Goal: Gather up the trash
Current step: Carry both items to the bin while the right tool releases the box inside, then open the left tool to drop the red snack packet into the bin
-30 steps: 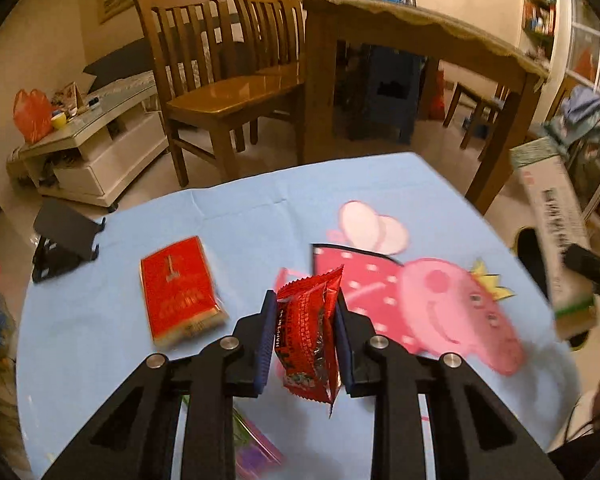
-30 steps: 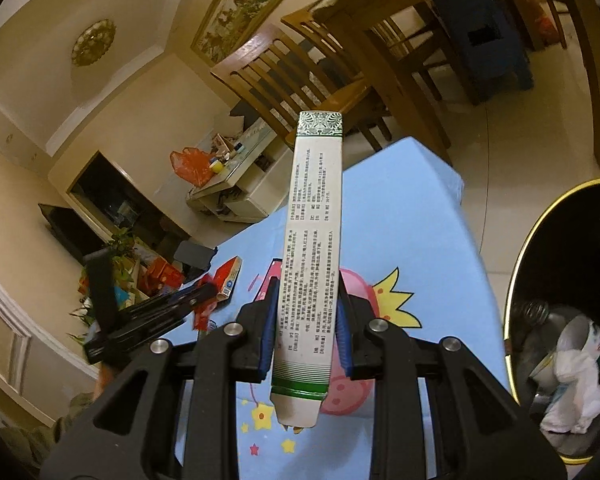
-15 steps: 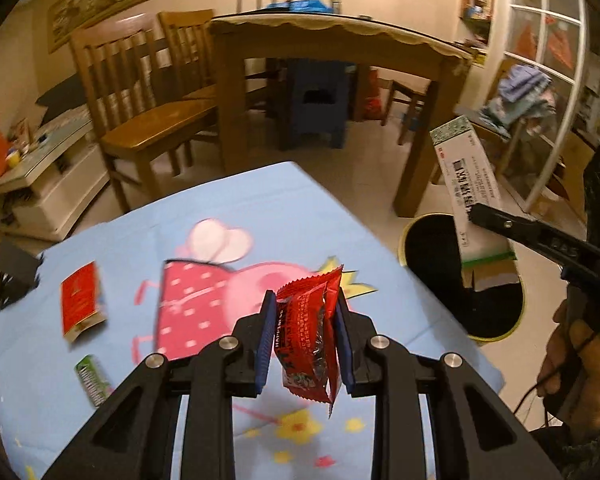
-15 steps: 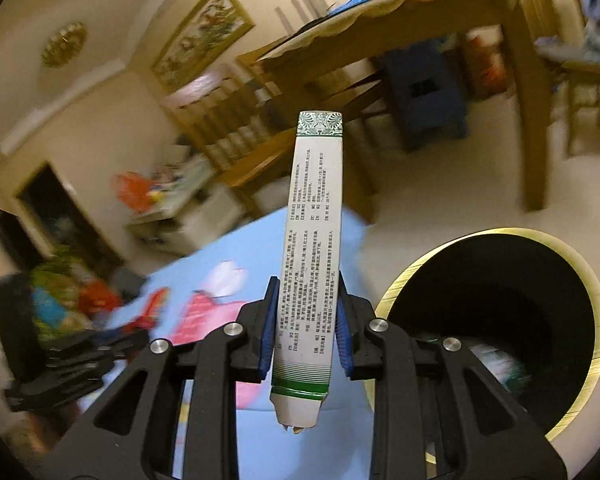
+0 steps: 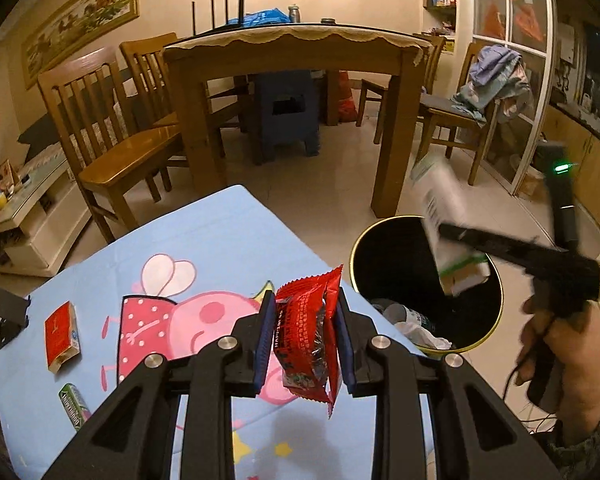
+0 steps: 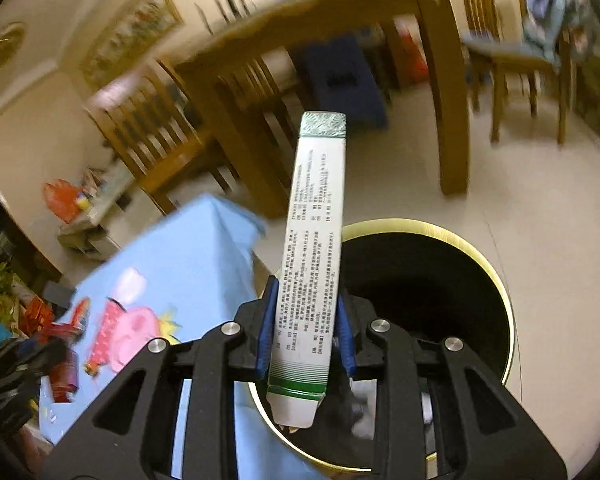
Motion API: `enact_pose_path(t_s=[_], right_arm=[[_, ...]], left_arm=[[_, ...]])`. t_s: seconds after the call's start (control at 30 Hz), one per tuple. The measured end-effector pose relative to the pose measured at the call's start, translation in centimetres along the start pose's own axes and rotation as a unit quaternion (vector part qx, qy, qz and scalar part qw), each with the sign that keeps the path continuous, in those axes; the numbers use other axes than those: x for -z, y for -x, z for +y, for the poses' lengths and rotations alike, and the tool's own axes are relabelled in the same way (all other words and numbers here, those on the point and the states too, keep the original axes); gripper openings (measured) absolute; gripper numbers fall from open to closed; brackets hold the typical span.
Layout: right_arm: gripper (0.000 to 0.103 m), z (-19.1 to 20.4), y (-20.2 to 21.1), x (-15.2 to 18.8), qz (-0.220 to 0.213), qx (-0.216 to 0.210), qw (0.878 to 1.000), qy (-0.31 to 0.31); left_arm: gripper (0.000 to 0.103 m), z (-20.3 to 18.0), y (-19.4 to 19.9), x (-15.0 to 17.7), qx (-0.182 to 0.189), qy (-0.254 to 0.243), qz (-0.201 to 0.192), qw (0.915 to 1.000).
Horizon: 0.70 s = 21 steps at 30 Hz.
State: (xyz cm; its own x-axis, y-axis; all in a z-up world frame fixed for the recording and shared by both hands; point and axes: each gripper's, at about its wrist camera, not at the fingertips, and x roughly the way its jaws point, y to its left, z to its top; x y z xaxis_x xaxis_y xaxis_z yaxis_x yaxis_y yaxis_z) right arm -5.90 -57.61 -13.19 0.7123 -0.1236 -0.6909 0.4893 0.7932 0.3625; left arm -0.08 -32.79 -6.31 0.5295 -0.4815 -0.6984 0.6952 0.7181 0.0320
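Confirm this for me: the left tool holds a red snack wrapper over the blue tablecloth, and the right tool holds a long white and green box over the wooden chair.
One part is wrong. The right tool holds the long white and green box over the black bin with the gold rim, not over a wooden chair; the right wrist view shows it. The left tool does hold the red snack wrapper over the blue tablecloth.

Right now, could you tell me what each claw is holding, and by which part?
The left claw grips a crinkled red foil snack wrapper across its middle. The right claw has a long white-and-green cardboard box between its blue pads near its lower end; its jaws have just been opening.
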Motion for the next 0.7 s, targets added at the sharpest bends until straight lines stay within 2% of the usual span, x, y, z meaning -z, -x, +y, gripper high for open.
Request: enact_pose_path(t_s=[0.07,0.1,0.13,0.3,0.37,0.43,0.6,0.7], right_arm=[[0.045,-0.5,0.3,0.0,-0.008,-0.003,1.0,-0.008],[0.056,-0.4,0.9,0.0,-0.023,0.01,1.0,-0.004],[0.061,-0.3,1.3,-0.1,-0.033,0.017,0.999,0.001],[0.064,-1.3,3.2,-0.3,-0.074,0.014,0.997,-0.021],[0.069,-2.1,4.3,-0.4,-0.091,0.013,0.995,-0.044],[0.079,-3.6,5.9,-0.3,-0.115,0.018,0.991,-0.072],[0.08,-7.1,8.6,-0.6,-0.155,0.014,0.978,-0.138],[0.08,-9.0,9.5,-0.6,-0.165,0.013,0.972,-0.166]], left_arm=[[0.027,-0.3,0.1,-0.1,0.003,-0.002,-0.001,1.0],[0.027,-0.6,0.1,-0.1,0.005,-0.004,-0.002,1.0],[0.027,-0.7,0.0,-0.2,0.006,-0.006,-0.002,1.0],[0.027,-1.7,-0.4,-0.3,0.008,-0.02,0.0,0.9998],[0.027,-2.3,-0.8,-0.5,0.01,-0.026,0.002,0.9996],[0.027,-3.0,-1.2,-0.9,0.012,-0.032,0.003,0.9994],[0.028,-5.3,-3.3,-2.6,0.026,-0.049,0.006,0.9984],[0.031,-7.5,-4.8,-4.3,0.05,-0.057,0.005,0.9971]])
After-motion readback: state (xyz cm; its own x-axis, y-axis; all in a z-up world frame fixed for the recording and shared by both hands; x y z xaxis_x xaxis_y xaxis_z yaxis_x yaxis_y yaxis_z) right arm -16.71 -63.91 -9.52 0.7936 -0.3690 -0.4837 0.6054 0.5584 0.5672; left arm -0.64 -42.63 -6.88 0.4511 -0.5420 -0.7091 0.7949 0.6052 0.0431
